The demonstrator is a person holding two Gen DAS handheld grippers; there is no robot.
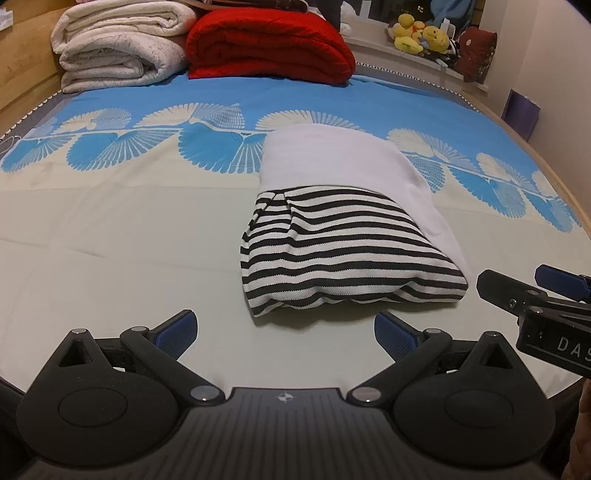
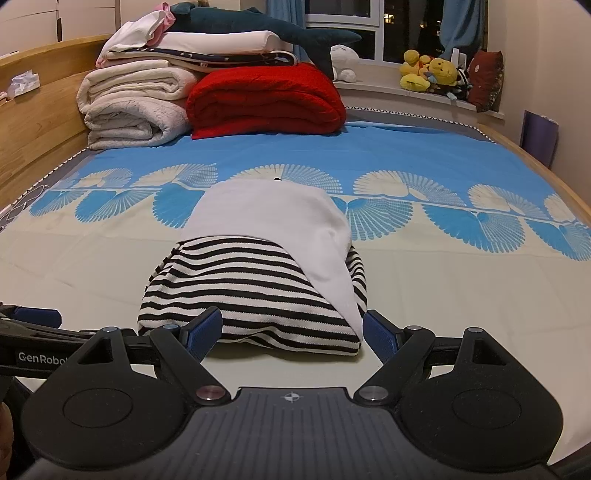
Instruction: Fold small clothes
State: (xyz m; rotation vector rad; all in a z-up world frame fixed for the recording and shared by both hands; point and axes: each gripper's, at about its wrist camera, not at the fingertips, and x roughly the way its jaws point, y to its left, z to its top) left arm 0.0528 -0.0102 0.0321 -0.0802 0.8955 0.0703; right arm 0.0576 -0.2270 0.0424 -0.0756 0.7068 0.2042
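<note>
A small garment (image 1: 343,236) lies folded on the bed, black-and-white striped at the near end, plain white at the far end. It also shows in the right wrist view (image 2: 258,288). My left gripper (image 1: 286,334) is open and empty, just in front of the garment's near edge. My right gripper (image 2: 291,332) is open and empty, its blue fingertips at the two near corners of the garment without gripping it. The right gripper also shows at the right edge of the left wrist view (image 1: 532,291).
Folded cream blankets (image 1: 118,44) and a red blanket (image 1: 269,44) are stacked at the far end of the bed. Plush toys (image 1: 421,35) sit on the windowsill. A wooden bed frame (image 2: 40,122) runs along the left. The sheet (image 1: 110,240) is cream and blue.
</note>
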